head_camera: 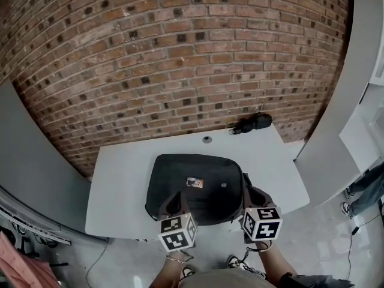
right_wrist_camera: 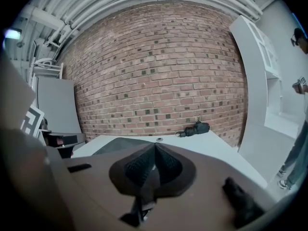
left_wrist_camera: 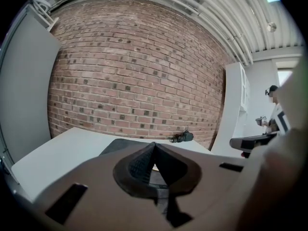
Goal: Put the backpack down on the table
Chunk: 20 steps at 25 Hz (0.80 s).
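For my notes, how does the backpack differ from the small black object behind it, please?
The backpack is far larger than the black object. The backpack lies near the front edge; the black object at the far right corner. Both are dark, on the table.

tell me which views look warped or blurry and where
Head view: fisheye bows the brick wall and the table, yet the backpack is sharp under even light. Left gripper view: black corners, near body of the left gripper soft, blurred mass at right. Right gripper view: same bowing, wall crisp, right gripper out of focus.
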Motion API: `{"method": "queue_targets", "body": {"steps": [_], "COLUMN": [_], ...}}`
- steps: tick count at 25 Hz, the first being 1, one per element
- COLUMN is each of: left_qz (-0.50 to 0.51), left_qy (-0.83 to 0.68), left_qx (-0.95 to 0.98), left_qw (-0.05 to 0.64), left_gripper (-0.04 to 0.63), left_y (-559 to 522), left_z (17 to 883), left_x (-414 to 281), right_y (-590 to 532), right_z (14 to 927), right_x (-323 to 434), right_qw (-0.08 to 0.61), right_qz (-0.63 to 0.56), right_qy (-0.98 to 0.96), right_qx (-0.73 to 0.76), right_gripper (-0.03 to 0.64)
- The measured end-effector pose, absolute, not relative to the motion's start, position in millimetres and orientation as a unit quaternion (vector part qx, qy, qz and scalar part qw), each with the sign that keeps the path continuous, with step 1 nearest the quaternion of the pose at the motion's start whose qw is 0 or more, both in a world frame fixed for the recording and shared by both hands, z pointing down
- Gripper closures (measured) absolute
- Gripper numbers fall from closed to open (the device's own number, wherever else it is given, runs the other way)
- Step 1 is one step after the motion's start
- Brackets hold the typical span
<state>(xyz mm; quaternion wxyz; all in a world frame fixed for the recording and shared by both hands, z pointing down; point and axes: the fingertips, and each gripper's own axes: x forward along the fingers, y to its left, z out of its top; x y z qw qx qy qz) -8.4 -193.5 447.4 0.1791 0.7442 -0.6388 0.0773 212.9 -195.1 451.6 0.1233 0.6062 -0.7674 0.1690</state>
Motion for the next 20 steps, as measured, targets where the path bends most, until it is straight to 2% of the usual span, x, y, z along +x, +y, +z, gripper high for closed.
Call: {"method": "queue_targets", "body": {"steps": [20], "left_qz": [0.078], "left_qy": [-0.661], "left_qx": [0.718], "left_qw": [0.205], "left_gripper": [0.583], "left_y": [-176.7], "left_z": [462.9], "left_x": [-28.6], "right_y": [-184.2], "right_z": [457.8], "right_x": [218.4], "right_qw": [0.135], "right_qz": [0.164], "right_qy": [-0.77], "right_qx": [0.602], "right_gripper": [0.586]}}
